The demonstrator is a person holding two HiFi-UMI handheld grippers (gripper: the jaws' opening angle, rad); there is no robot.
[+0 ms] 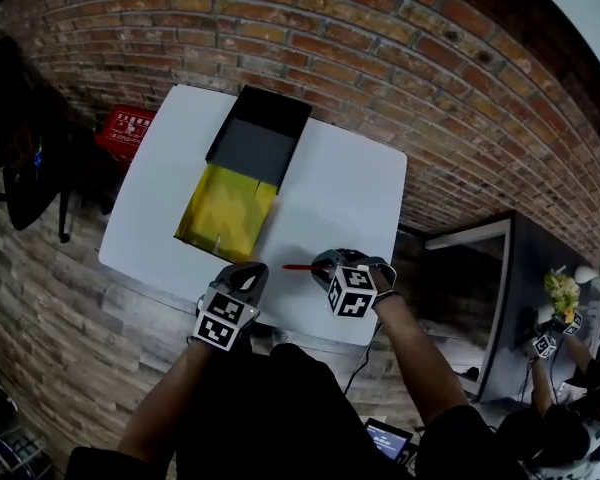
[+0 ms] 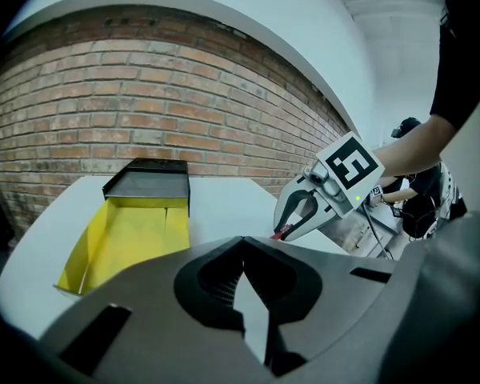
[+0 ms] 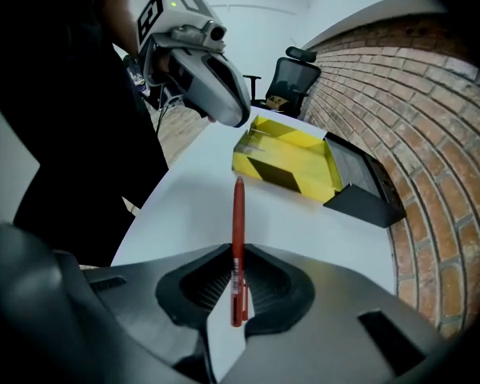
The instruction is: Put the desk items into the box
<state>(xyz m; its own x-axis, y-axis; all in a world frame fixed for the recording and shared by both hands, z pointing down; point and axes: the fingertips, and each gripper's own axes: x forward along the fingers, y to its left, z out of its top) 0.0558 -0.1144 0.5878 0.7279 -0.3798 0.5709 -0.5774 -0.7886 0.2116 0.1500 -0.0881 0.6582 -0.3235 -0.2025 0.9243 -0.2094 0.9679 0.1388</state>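
Against a brick wall (image 1: pixel 380 48), the white desk (image 1: pixel 350 188) carried an open yellow box (image 1: pixel 225 208), seemingly ready to receive the red pen (image 3: pixel 238 214) that the right gripper (image 1: pixel 322 262) clamped by one end near the front edge, while the left gripper (image 2: pixel 244 248) hovered beside it, jaws nearly together and empty.

A slim red plastic pen (image 1: pixel 300 266) is held level, apart from the open yellow cardboard box (image 1: pixel 225 213), near its closest corner.

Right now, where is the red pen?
In the head view the red pen sits in the right gripper, over the table, right of the yellow box.
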